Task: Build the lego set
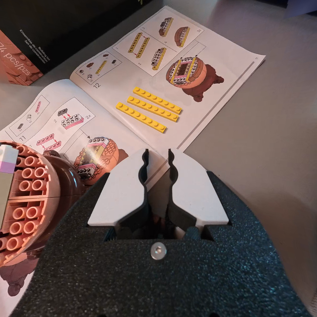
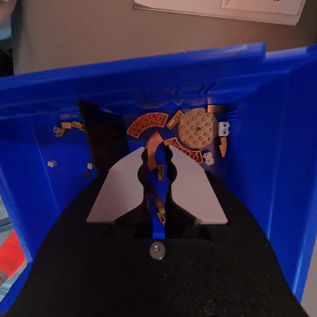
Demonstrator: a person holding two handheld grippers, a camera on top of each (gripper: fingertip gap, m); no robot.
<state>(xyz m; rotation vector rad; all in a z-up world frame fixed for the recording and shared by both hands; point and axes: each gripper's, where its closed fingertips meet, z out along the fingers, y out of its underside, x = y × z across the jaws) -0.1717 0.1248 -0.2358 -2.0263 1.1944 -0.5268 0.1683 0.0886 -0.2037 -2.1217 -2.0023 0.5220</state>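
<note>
Jaws narrowly parted (both grippers); 3 yellow plates (image 1: pixel 148 109) parallel, long axes diagonal on booklet (image 1: pixel 214 82).

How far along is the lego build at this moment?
Done: a rounded tan and brown body stands on the open booklet, and three yellow strips are laid out on its page. In hand: nothing; the left gripper hangs open and empty, and the right gripper is open inside the blue bin over a curved tan piece. Left: the strips are unattached, and loose pieces remain in the bin.
</note>
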